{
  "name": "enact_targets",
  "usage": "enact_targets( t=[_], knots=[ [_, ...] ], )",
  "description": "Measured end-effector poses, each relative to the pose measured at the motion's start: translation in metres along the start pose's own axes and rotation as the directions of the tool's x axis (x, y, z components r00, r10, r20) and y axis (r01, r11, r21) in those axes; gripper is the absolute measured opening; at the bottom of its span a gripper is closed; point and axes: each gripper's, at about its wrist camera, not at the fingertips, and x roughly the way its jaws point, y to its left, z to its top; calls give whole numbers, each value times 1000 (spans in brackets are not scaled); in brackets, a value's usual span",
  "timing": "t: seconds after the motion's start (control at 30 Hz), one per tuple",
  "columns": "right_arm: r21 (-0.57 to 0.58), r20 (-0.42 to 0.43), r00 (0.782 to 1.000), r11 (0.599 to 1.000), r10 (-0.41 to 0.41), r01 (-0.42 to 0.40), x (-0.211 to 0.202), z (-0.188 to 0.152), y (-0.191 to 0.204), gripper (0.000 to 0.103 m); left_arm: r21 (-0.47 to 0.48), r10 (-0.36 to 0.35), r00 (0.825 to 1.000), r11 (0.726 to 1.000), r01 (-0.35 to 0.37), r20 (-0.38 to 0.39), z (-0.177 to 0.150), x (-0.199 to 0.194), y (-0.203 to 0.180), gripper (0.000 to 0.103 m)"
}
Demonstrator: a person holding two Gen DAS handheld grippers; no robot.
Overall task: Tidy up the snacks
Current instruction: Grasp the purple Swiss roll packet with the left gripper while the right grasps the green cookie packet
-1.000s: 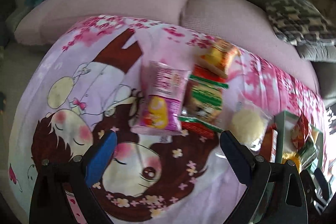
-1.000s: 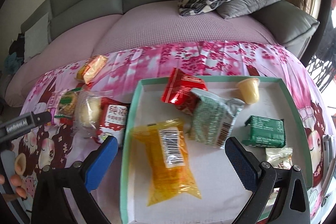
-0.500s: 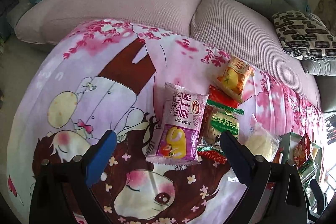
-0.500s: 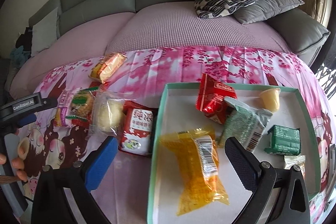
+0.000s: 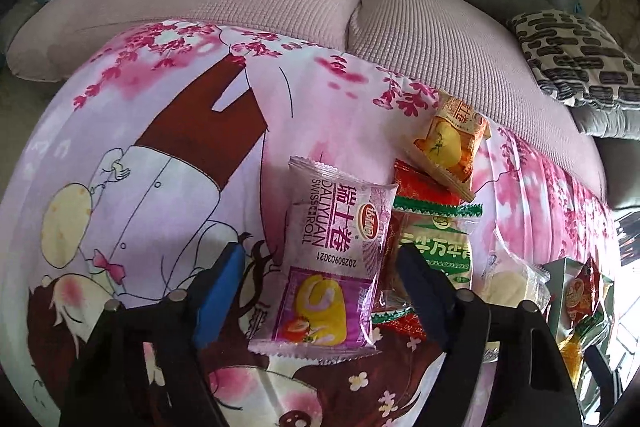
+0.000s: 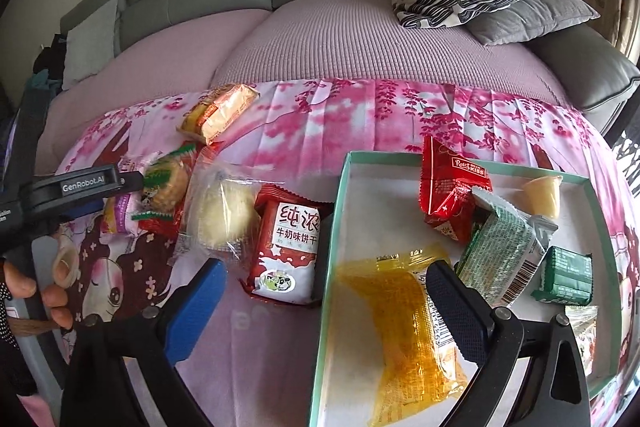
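**Left gripper closing over Swiss roll packet; tray part-filled**

The purple Swiss roll packet [image 5: 334,267] lay flat on the printed cloth [image 5: 160,147], outermost of a cluster of loose snacks. Its open side left room for a finger, which probably explains why it was taken first. The left gripper [image 5: 320,287] pointed steeply down over it, jaws closing, with the packet between them. The blue pad [image 5: 218,297] stood just clear of the wrapper's edge, and no pressure on the packet could be seen. The far pad overlapped the neighbouring green-and-red packet [image 5: 434,239], so a double pick-up was a risk.

The mint-rimmed tray [image 6: 332,227] already held several snacks, including a yellow packet [image 6: 400,327], which suggests it was the collection point. The right gripper [image 6: 324,291] hung tilted downward across the tray's near-left rim, jaws wide apart and empty. In the right wrist view, a hand [image 6: 44,291] gripped the left tool's handle.
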Motion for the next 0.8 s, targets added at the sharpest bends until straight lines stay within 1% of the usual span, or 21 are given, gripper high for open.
enact_targets(
  t=[0.03,0.07,0.1,0.13,0.2,0.3,0.43,0.5,0.63,0.7,0.77,0.8],
  knots=[
    [0,1,1000,1000,-2,2,0,0,0,101,-7,-15,1000,1000,15,2,0,0,1,68],
    [-2,2,1000,1000,-4,4,1,0,1,101,-13,-25,1000,1000,25,2,0,0,2,61],
    [-6,4,1000,1000,-5,5,1,0,2,100,-16,-22,1000,1000,22,1,1,0,3,52],
    [-9,3,1000,1000,-5,5,2,0,3,100,-13,-8,1000,1000,8,-11,0,2,3,50],
    [-15,3,1000,1000,0,0,2,1,7,98,-15,-5,1000,1000,5,-26,-1,6,5,47],
    [-22,6,1000,1000,14,-14,4,4,15,97,-32,-11,1000,999,10,-19,0,5,10,42],
    [-47,23,999,999,30,-29,4,11,32,94,-40,10,1000,999,-10,-1,0,2,16,41],
    [-56,34,998,997,52,-50,4,18,41,93,-56,3,1000,998,-3,2,1,0,22,41],
    [-78,47,991,990,125,-121,6,38,64,85,-66,3,1000,998,-2,15,3,-1,29,40],
    [-88,30,985,982,171,-168,11,49,75,83,-62,11,1000,998,-9,23,5,-2,32,40],
    [-93,-2,975,971,221,-220,19,62,87,78,-52,14,999,999,-12,29,6,-2,33,40],
    [-99,-18,972,967,236,-236,23,67,92,77,-52,12,999,999,-11,30,6,-2,35,41]
  ],
)
